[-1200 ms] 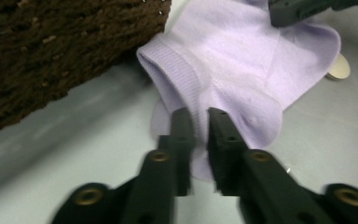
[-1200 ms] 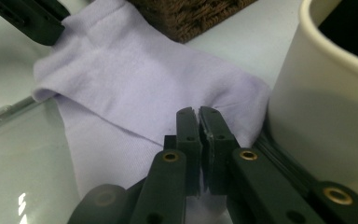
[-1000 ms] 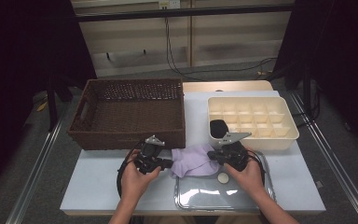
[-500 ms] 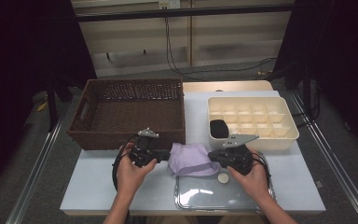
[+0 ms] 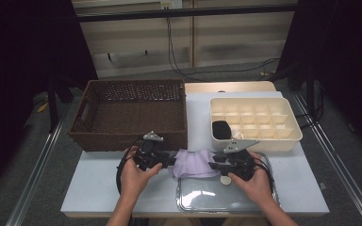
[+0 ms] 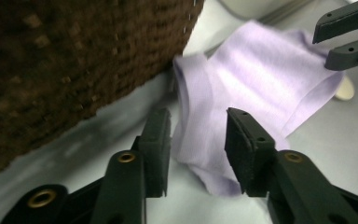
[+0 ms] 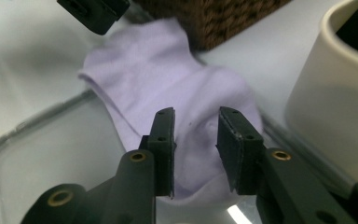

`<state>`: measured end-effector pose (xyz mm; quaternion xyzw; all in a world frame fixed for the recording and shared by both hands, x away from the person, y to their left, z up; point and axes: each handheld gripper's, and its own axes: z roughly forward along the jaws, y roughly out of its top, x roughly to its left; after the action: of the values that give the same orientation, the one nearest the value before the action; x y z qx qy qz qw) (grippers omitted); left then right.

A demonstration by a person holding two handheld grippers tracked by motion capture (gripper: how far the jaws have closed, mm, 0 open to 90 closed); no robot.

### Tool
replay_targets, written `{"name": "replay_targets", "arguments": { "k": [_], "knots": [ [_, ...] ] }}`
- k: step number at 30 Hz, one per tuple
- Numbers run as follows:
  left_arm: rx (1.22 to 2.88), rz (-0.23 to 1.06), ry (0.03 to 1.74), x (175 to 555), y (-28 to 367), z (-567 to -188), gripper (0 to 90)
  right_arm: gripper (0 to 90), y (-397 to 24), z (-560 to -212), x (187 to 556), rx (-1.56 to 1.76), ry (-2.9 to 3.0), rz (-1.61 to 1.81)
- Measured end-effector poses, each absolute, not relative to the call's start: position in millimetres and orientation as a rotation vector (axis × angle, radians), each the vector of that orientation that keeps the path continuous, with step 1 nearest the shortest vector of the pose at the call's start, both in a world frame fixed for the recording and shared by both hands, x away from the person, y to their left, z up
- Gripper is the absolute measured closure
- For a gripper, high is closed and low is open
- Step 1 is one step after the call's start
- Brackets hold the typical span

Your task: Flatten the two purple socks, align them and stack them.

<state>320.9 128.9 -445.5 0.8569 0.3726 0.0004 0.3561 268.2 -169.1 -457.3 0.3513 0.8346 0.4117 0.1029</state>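
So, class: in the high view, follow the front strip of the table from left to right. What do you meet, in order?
Left gripper → lilac sock → right gripper.

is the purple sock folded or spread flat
Folded. The sock lies doubled over between the two grippers, a fold edge running down its left side in the left gripper view, partly on the clear tray. Both grippers' jaws have just opened off it.

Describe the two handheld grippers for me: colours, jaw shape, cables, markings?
Both the left gripper and the right gripper are black, each with a grey three-cornered plate on top and a trailing black cable. Jaws are flat rectangular pads on arms with brass-coloured rivets. No sleeves visible.
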Motion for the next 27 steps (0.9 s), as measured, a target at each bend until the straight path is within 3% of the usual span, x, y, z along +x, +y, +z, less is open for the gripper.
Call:
{"name": "replay_targets", "arguments": {
  "k": [5, 13, 27],
  "knots": [
    [2.242, -0.008, 0.984, 320.7, 127.1, -452.7, 61.5, 71.6, -164.4, -467.3, 268.8, 1.032, 2.507, 1.168],
    [2.258, -0.058, 0.996, 321.0, 124.1, -458.1, 82.1, 82.2, -162.8, -471.2, 268.6, 1.036, 2.52, 1.162],
    [2.197, -0.048, 0.981, 319.8, 128.9, -439.1, 82.3, 87.1, -164.6, -464.7, 267.9, 1.028, 2.513, 1.202]
  ]
}}
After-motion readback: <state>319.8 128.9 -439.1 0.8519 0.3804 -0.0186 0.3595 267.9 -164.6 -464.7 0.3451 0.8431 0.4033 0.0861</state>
